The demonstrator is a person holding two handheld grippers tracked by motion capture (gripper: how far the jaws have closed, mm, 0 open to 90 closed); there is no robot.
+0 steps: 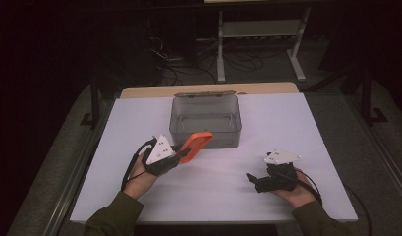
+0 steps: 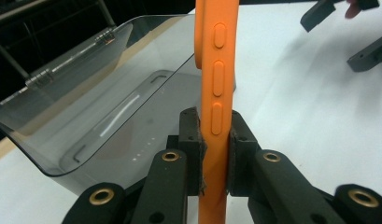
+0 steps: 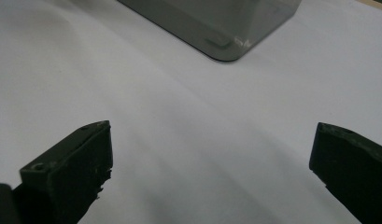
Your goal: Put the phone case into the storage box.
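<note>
Orange and rubbery-looking, the phone case (image 2: 215, 93) is clamped edge-on between the padded jaws of the left gripper (image 2: 215, 140), its raised side buttons facing the camera. Pickup looks done; placing it into the clear, smooth-walled plastic bin (image 2: 86, 112) just beyond those jaws seemingly remains. Over bare white tabletop (image 3: 202, 140), the right gripper (image 3: 209, 154) holds its jaws wide apart, empty.

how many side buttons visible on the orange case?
3, in a line down the edge of the orange phone case in the left gripper view: top, middle, and lowest just above the left gripper pads. More may sit hidden below the grip.
</note>
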